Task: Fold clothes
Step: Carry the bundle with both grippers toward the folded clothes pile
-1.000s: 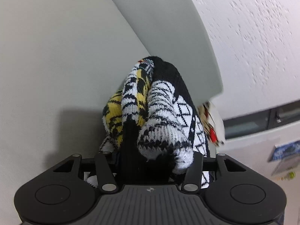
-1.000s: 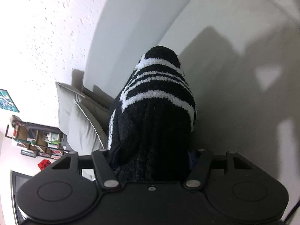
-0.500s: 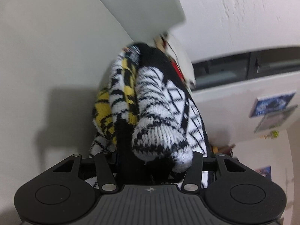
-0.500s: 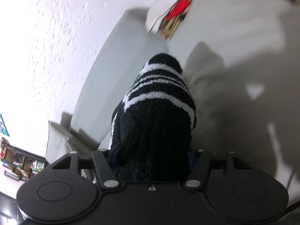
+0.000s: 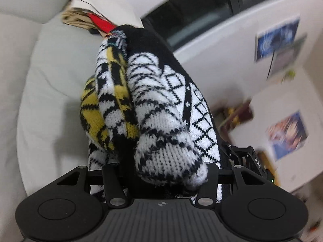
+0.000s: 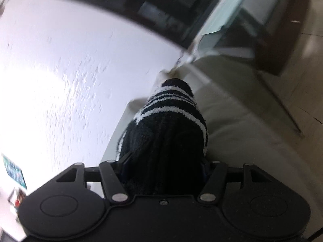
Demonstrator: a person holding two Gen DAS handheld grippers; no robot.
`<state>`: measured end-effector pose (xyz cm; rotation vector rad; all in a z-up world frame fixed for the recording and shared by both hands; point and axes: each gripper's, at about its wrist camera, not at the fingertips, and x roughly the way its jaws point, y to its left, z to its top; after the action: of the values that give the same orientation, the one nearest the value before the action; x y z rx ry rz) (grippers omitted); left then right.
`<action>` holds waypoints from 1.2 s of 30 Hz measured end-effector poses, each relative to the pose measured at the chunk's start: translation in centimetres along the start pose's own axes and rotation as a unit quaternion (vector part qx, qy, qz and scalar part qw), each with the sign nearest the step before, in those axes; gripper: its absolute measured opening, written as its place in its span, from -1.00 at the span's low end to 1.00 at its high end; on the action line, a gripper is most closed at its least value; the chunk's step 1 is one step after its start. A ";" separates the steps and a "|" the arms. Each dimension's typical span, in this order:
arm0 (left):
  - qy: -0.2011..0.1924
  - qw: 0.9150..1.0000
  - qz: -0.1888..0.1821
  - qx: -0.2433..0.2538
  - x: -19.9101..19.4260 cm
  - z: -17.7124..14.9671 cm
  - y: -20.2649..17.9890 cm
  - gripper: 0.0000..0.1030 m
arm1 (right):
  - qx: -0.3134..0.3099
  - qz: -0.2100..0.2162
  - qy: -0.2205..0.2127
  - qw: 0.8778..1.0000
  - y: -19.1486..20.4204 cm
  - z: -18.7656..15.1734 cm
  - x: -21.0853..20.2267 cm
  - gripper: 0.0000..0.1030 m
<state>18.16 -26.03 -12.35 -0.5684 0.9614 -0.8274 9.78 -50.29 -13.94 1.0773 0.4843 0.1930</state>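
Two grippers, each loaded with cloth. The left gripper is clamped on a bunched black, white and mustard-yellow patterned knit garment; the wad fills the gap between the jaws and runs straight ahead, long axis in line with the tool. The right gripper is closed on a fuzzy black fabric with white stripes, also bulging forward along the fingers; cannot tell whether it belongs to the same garment.

Landmark: the cream sofa cushion. In the left view the knit hangs in front of it, apparently lifted clear; contact not visible. Behind the knit's far tip, at the cushion's upper edge, lies a folded cream item with a red patch.

Background smeared in both views. Neither gripper is plainly nearer the cushion; judgement: cloth must go down on it next.
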 end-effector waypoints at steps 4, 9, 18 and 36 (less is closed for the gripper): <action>0.038 0.999 0.032 -0.001 1.4 -2.4 1.0 0.30 | 0.049 -0.063 -0.002 0.997 -3.5 -0.4 -1.5 0.53; 0.020 0.998 0.047 -0.027 -1.7 -3.7 1.9 0.23 | 0.013 -0.096 -0.030 0.995 -0.2 0.2 -4.4 0.62; 0.012 0.998 -0.018 -0.057 -1.9 -2.6 -3.8 -0.31 | -0.118 -0.098 -0.020 0.988 7.6 -1.0 -5.8 0.62; 0.006 0.988 0.129 0.085 -7.3 -5.8 -4.3 0.15 | -0.229 -0.145 0.007 0.962 12.9 -2.9 -7.7 0.74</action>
<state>9.22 -22.90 -8.43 -0.2851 0.9416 -0.6722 2.68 -44.81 -1.49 0.5436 0.5699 0.0474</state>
